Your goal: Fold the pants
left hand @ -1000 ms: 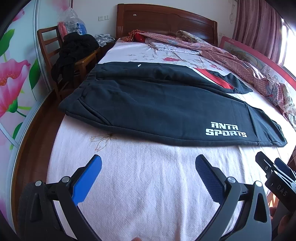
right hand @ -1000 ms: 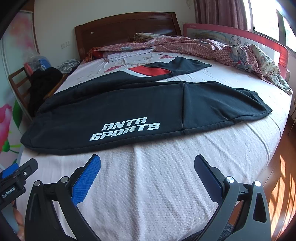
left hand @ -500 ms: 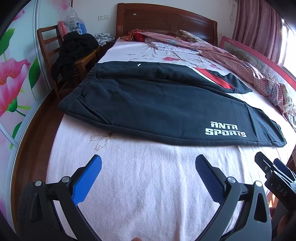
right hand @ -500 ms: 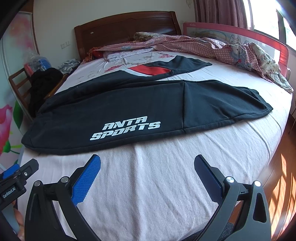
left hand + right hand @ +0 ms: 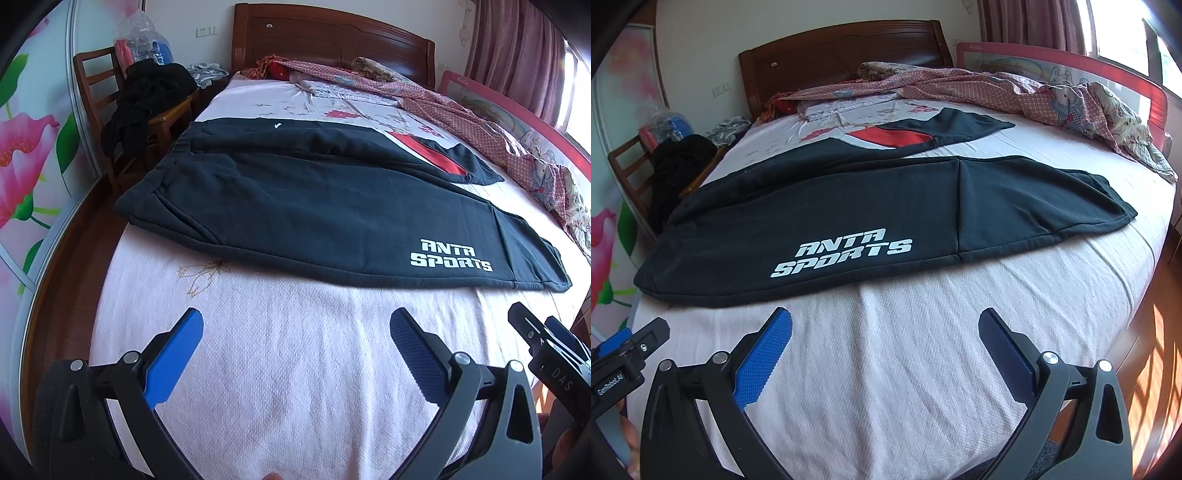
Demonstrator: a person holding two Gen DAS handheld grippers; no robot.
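Note:
Black sweatpants (image 5: 314,206) (image 5: 849,206) lie spread flat across the bed, waistband at the left, both legs running right. White "ANTA SPORTS" lettering (image 5: 450,254) (image 5: 842,251) marks the near leg. A red patch (image 5: 890,136) shows on the far leg. My left gripper (image 5: 295,332) hovers open over the bare sheet, short of the near leg's edge. Open too, my right gripper (image 5: 884,330) hangs just below the lettering, nothing between its blue pads. Each gripper's body shows at the edge of the other's view.
The pink bedsheet (image 5: 295,387) covers the bed. A crumpled patterned quilt (image 5: 1034,96) runs along the right side by a red bed rail (image 5: 1108,70). A wooden chair (image 5: 110,110) draped with dark clothes stands left of the bed. The wooden headboard (image 5: 332,40) is far back.
Both grippers have crept slightly forward toward the pants. Both stay open and the pants lie unmoved.

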